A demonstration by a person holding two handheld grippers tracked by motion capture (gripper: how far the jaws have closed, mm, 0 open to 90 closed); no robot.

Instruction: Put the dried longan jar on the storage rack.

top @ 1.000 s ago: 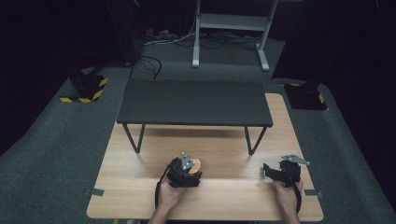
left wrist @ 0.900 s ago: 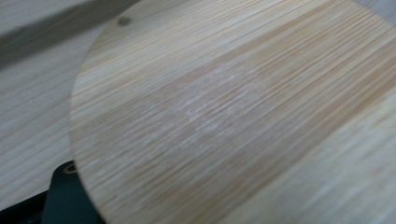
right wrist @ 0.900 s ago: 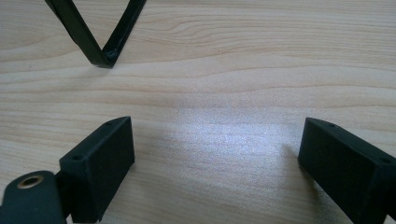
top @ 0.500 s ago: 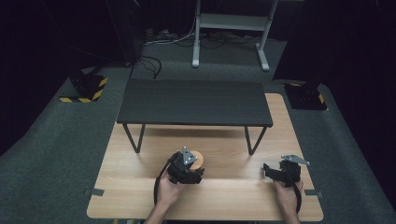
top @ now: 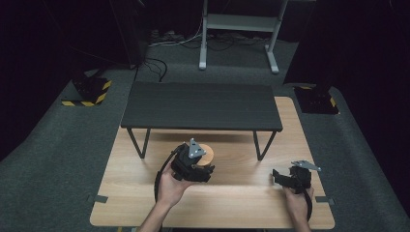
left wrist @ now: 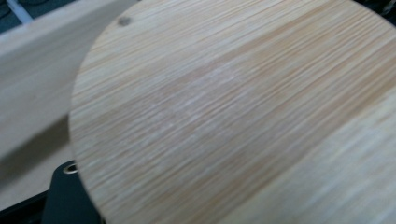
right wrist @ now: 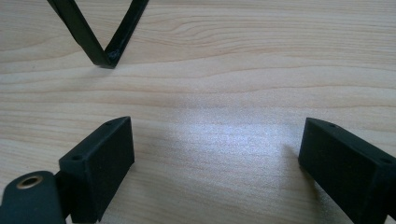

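- On the light wooden table (top: 241, 198), a low black bench (top: 200, 105) stood across the far half, on thin V-shaped legs.
- Left gripper (top: 192, 166) was held in the person's left hand (top: 170, 186), near the middle of the table, just in front of the bench.
- Round wooden disc (top: 207, 153) sat at the far side of that gripper; in the left gripper view the disc (left wrist: 243, 121) lay close before the camera with its grain running slantwise. Whether the jaws pinched the disc or only rested by it, I could not tell.
- Right gripper (top: 290, 178) rested low at the near right of the table, in the right hand (top: 298, 203), well apart from the disc.
- Right gripper view: both black jaws spread wide (right wrist: 215, 163) over bare tabletop, nothing between them; one bench leg (right wrist: 100, 35) touched down at far left.
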